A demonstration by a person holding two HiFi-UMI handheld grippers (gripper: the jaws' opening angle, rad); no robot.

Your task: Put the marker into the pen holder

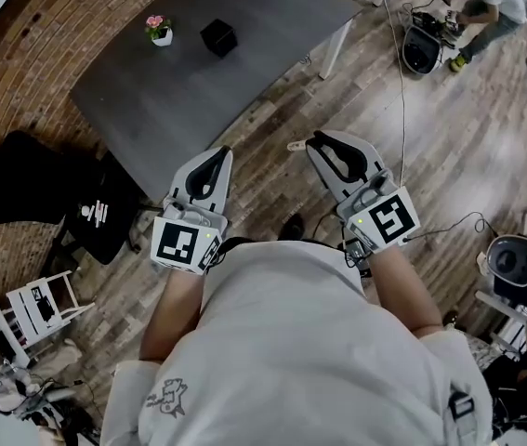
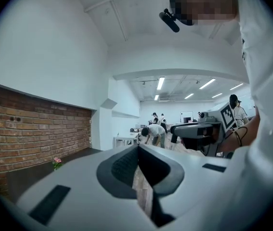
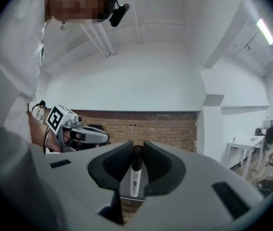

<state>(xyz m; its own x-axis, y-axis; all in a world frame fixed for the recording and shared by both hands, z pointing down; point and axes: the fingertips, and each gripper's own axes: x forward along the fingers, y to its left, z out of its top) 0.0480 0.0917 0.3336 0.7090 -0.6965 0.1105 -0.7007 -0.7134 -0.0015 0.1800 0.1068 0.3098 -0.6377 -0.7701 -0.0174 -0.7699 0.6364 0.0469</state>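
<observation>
a: above the floor, right claw?
b: half spread, pinching the marker. marker lies along the jaws, black cap toward the tips. left claw pressed together, empty.

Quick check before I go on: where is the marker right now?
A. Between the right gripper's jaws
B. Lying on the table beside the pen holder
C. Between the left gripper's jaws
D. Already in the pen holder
A. The right gripper view shows the marker clamped between the right gripper's jaws. The pen holder stands apart on the grey table, and the left gripper's jaws are together on nothing.
</observation>
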